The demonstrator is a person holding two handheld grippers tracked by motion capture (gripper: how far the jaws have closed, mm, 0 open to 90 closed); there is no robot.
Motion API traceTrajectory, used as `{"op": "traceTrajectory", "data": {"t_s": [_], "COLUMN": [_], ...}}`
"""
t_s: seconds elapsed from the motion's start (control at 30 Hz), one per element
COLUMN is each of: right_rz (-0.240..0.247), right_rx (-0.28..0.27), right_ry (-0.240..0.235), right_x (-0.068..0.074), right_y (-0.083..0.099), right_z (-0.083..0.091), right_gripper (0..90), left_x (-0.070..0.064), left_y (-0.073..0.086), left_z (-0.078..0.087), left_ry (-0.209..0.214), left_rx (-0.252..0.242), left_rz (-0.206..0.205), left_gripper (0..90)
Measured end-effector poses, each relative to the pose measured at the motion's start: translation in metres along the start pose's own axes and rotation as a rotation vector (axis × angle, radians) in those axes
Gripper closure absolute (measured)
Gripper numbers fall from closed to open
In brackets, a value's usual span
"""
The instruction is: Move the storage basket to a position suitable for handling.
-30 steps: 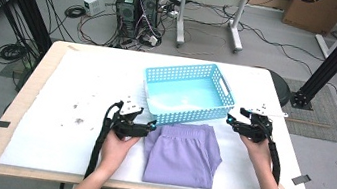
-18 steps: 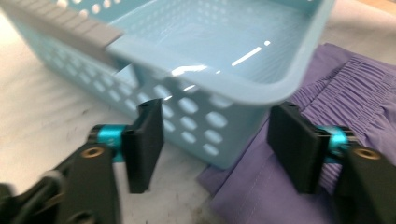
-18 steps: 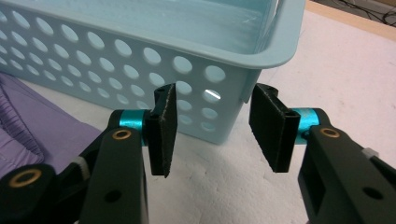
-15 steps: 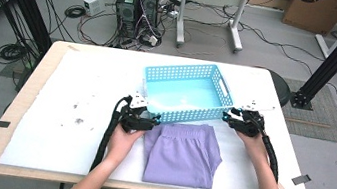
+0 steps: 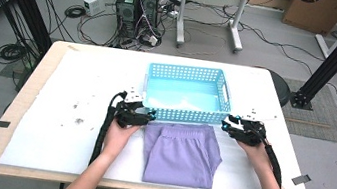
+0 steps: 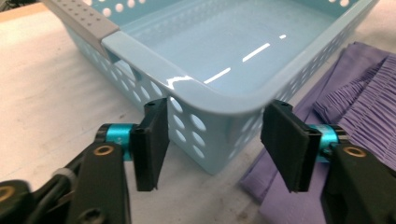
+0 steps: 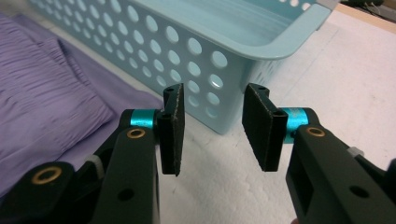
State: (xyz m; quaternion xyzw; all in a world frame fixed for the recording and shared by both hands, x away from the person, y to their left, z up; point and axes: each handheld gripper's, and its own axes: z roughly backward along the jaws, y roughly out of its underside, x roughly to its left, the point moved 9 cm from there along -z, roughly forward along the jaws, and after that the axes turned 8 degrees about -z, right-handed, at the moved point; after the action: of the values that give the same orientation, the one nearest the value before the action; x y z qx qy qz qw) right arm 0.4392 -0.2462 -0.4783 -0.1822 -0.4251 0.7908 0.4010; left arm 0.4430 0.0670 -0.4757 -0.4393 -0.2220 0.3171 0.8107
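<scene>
A light blue perforated basket [image 5: 181, 112] stands empty at mid-table. Just in front of it lies a folded purple garment [image 5: 180, 152], its elastic waistband toward the basket. My left gripper [image 5: 147, 117] sits at the garment's upper left corner, beside the basket's near left corner [image 6: 219, 140], jaws open with nothing between them. My right gripper [image 5: 225, 126] is at the garment's upper right corner, by the basket's near right corner [image 7: 224, 107], also open and empty. The garment [image 7: 42, 102] lies to the left in the right gripper view, and at the right edge of the left gripper view as purple cloth [image 6: 355, 93].
A white sheet [image 5: 81, 86] covers the tabletop, with small dark specks [image 5: 76, 120] left of my left hand. Tape strips [image 5: 300, 179] mark the table's edges. Computer towers and cables lie on the floor beyond the table.
Both grippers have moved inward toward the garment's top corners and the basket's near corners. The garment and basket have not moved.
</scene>
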Motion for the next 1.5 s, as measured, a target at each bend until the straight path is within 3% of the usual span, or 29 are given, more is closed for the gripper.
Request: {"op": "traceTrajectory", "data": {"t_s": [0.03,0.07,0.1,0.47,0.8,1.07,1.5], "right_rz": [0.009,-0.011,0.009,-0.002,0.001,-0.001,-0.003], "right_rx": [-0.003,0.006,-0.002,0.005,-0.002,0.004,-0.002], "right_ry": [-0.005,-0.003,-0.001,-0.006,0.038,0.019,0.03], "right_x": [0.0007,0.0024,0.0021,0.0053,0.0062,0.0102,0.0091], "right_y": [0.0007,0.0027,0.0026,0.0074,0.0037,0.0054,0.0053], "right_z": [0.0008,0.0021,0.0022,0.0013,-0.0037,-0.0014,-0.0016], "right_gripper": [61.4,61.4,61.4,58.3,60.4,60.6,60.6], "left_x": [0.0004,-0.0001,0.0001,0.0006,0.0052,0.0073,0.0068], "left_y": [-0.0007,-0.001,-0.0009,0.0004,-0.0004,0.0003,0.0], "left_z": [-0.0002,-0.0008,-0.0013,-0.0036,-0.0038,-0.0033,-0.0041], "left_ry": [-0.012,-0.017,-0.02,-0.018,-0.041,-0.041,-0.041], "left_rx": [-0.001,-0.002,-0.002,0.002,-0.006,-0.008,-0.01], "left_rz": [-0.014,-0.021,-0.023,-0.016,-0.024,-0.016,-0.017], "left_gripper": [46.5,46.9,46.8,44.7,46.5,47.4,47.6]}}
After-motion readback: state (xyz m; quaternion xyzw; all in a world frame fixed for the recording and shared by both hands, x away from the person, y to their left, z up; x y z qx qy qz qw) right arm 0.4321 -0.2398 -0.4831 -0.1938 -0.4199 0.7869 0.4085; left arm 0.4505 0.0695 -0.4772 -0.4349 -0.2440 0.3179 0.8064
